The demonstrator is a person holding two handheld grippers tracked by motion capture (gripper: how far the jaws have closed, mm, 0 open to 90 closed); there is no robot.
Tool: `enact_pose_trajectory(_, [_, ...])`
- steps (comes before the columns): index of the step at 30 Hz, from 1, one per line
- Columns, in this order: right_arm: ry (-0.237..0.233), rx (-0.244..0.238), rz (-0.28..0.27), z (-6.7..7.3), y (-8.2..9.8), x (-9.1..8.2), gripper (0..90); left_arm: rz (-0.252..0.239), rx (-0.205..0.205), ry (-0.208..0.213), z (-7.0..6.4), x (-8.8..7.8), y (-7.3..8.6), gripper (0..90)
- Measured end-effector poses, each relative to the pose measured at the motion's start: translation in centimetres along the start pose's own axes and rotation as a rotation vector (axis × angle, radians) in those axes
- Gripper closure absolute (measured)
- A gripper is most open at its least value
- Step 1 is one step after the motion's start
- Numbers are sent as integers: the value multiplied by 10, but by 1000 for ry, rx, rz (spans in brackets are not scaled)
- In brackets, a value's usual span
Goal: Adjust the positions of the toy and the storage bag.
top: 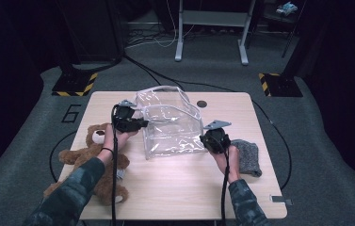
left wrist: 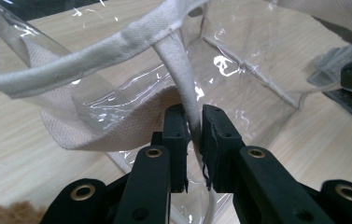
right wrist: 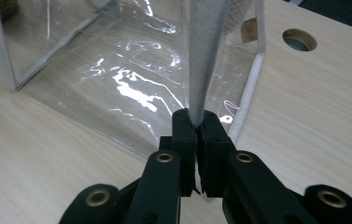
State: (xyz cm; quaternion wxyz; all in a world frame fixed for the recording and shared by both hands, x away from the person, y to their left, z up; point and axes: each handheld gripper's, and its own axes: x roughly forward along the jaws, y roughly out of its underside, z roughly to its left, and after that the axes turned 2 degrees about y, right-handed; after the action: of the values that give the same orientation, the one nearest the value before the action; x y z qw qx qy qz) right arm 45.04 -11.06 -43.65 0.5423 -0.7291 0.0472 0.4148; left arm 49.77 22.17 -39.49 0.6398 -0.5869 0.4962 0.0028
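A clear plastic bag (top: 170,125) with white fabric trim stands open on the wooden table (top: 180,188), between both hands. My left gripper (top: 140,123) is at the bag's left side. In the left gripper view its jaws (left wrist: 193,119) are shut on a white fabric strap (left wrist: 178,60) that runs down from the rim. My right gripper (top: 208,139) is at the bag's front right corner. In the right gripper view its jaws (right wrist: 194,116) pinch a white trim strip (right wrist: 204,56) of the bag wall.
A brown teddy bear (top: 95,160) lies at the table's left edge, under my left forearm. A grey knitted cloth (top: 248,157) lies right of my right hand. A round hole (top: 201,103) sits in the tabletop behind the bag. Cables trail from both grippers.
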Motion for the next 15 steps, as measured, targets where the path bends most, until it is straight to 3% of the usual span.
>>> enact_pose_trajectory(3, [-16, 18, 5, 4, 8, -10, 870, 9, 4, 23, -3, 1, 0, 798])
enact_pose_trajectory(4, [-28, 2, 4, 3, 11, -13, 869, 10, 3, 29, -4, 1, 0, 797])
enact_pose_trajectory(6, [-42, 14, 8, 5, 16, -19, 860, 7, -2, 44, -7, 1, 2, 730])
enact_pose_trajectory(7, [-74, 25, 15, 5, 20, -23, 754, 26, 5, 47, -8, 1, 2, 627])
enact_pose_trajectory(8, [-74, 25, 15, 5, 20, -23, 754, 43, 4, 57, -8, 0, 3, 627])
enact_pose_trajectory(11, [-103, 58, 14, -6, 20, -38, 531, 31, -16, 59, -4, -7, 2, 364])
enact_pose_trajectory(12, [-103, 58, 14, -6, 20, -38, 531, 31, -16, 59, -4, -7, 2, 342])
enact_pose_trajectory(13, [-118, 70, 3, -12, 16, -47, 399, 22, -34, 48, -2, -15, -1, 323])
enact_pose_trajectory(14, [-118, 70, 3, -12, 16, -47, 399, 22, -34, 48, -2, -15, -1, 303])
enact_pose_trajectory(15, [-113, 64, -12, -16, 9, -57, 339, 8, -41, 38, 0, -20, -4, 284])
